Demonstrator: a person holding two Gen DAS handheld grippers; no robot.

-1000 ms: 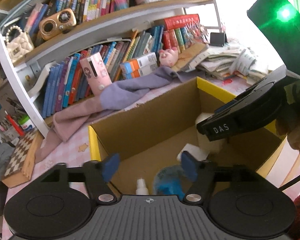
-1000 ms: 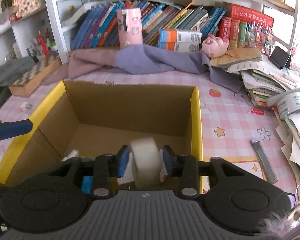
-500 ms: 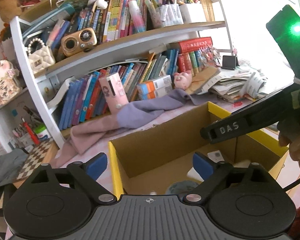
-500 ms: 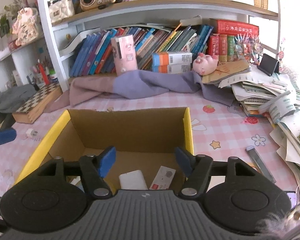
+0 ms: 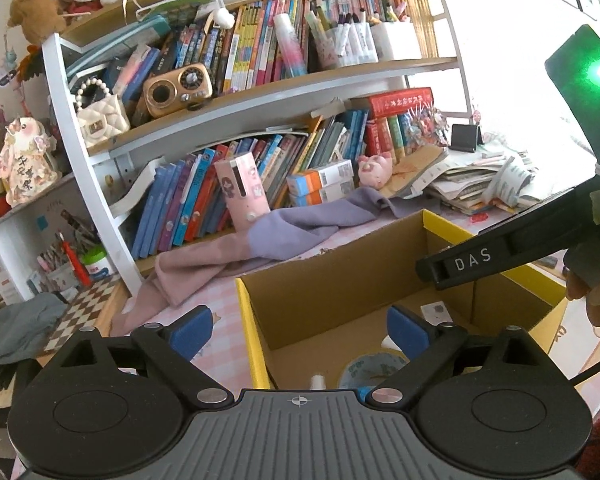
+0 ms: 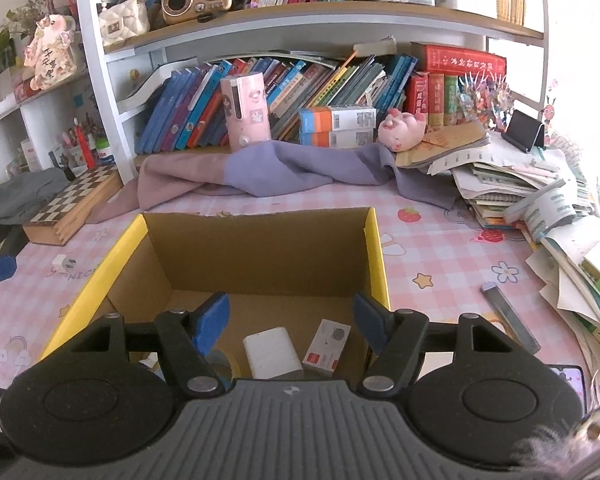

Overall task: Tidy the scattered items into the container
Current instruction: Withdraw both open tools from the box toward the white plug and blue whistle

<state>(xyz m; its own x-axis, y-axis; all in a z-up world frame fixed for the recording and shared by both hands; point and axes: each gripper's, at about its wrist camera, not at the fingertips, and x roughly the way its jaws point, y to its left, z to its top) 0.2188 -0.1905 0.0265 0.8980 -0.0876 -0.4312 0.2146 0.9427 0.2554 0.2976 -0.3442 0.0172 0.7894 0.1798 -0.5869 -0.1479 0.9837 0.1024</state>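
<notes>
Both grippers stand over the box point(image 6: 374, 248), lower centre of each view, and both are empty. The left gripper point(image 5: 298, 330) has its jaws wide apart with nothing between the pads. The right gripper point(image 6: 290, 322) has its jaws apart too, less widely, framing the box floor only.

Inside the box, in the right view: a white block point(image 6: 272, 350), a small red-and-white carton point(image 6: 327, 346) just beside it, and a tape roll point(image 6: 220, 362) at lower left, partly hidden. The left view shows a round blue item point(image 5: 370, 368) and a small white bottle top point(image 5: 317, 381).

Items that appear still loose on the table point(image 6: 440, 256): a grey strip point(image 6: 508, 318) at lower right and a small white plug point(image 6: 64, 263) at left.

Judgement: the step in hand is clearing the box and going for the next item. Lift each gripper above the yellow rim before moving sideways. Take the strip across its narrow width with the right gripper; leave the plug to the left.
</notes>
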